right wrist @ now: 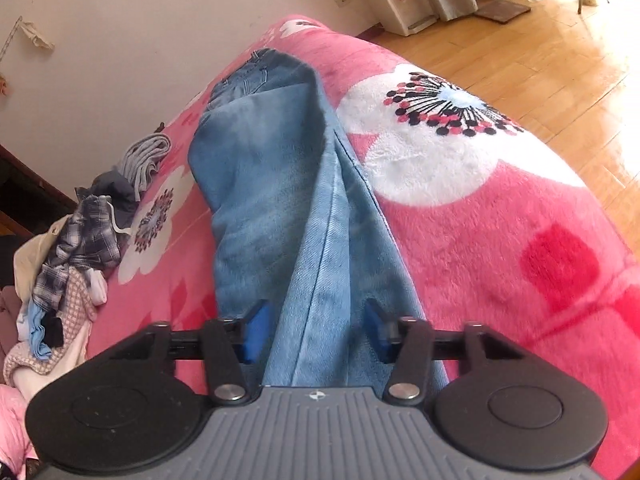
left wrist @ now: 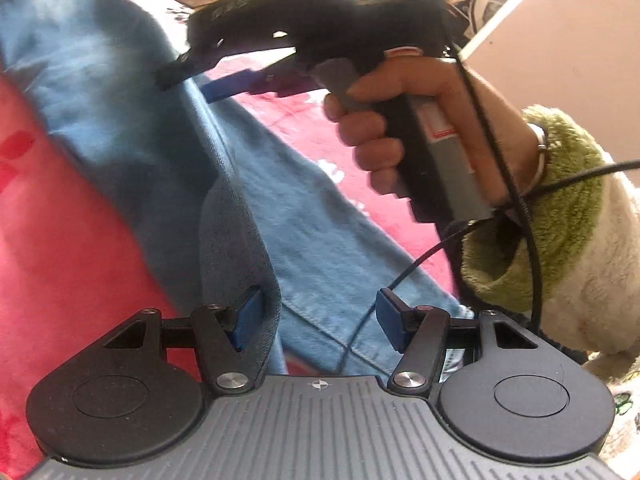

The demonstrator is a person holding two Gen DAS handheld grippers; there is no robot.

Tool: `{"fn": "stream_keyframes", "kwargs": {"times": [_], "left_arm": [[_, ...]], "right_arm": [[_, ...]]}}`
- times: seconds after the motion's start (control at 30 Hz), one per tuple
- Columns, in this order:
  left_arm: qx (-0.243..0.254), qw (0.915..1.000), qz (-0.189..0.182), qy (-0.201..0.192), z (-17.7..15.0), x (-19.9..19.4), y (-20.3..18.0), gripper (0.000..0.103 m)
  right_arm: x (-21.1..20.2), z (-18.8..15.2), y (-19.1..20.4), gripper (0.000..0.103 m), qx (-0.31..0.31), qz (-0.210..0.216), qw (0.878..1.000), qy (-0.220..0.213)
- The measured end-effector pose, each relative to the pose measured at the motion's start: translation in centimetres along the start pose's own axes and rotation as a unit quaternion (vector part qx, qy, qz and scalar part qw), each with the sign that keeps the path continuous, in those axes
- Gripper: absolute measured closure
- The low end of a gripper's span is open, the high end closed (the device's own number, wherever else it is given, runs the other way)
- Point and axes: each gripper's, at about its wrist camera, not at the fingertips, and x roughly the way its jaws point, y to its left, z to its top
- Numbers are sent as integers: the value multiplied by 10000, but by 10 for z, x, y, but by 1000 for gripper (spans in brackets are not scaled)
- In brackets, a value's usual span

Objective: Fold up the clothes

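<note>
Left hand-held gripper (left wrist: 316, 322) had its blue pads apart, a hem of the jeans (left wrist: 160, 128) draped against the left pad; ahead, a bare hand (left wrist: 432, 120) in a green fleecy cuff gripped the right hand-held gripper (left wrist: 192, 80), whose red-and-white label was too blurred to read. From the right wrist, that gripper's jaws stood apart astride a denim leg, the jeans stretched along the pink flowered blanket (right wrist: 500, 240) on the bed.

A pink flowered blanket (right wrist: 500, 220) covers the bed, with blue jeans (right wrist: 272, 184) stretched up the frame's middle and a heap of clothes (right wrist: 76, 248) at left.
</note>
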Motion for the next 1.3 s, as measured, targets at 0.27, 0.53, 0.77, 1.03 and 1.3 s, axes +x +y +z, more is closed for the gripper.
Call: {"fn": "stream_keyframes", "kwargs": {"times": [0.27, 0.53, 0.77, 1.03, 1.3], "left_arm": [[61, 9991, -415, -44, 21, 11, -13, 42], [42, 9988, -327, -372, 19, -6, -18, 39], [119, 9970, 692, -319, 2, -34, 18, 38], [9, 9919, 1267, 61, -27, -44, 68, 45], [751, 9913, 974, 464, -52, -56, 59, 47]], "right_arm": [[-5, 0, -15, 98, -369, -280, 9989, -85], [2, 3, -33, 101, -409, -201, 9989, 101], [-32, 4, -32, 75, -511, -219, 9984, -79], [-72, -47, 17, 74, -1750, 955, 9756, 916], [-51, -114, 98, 57, -4296, 1341, 8854, 1168]]}}
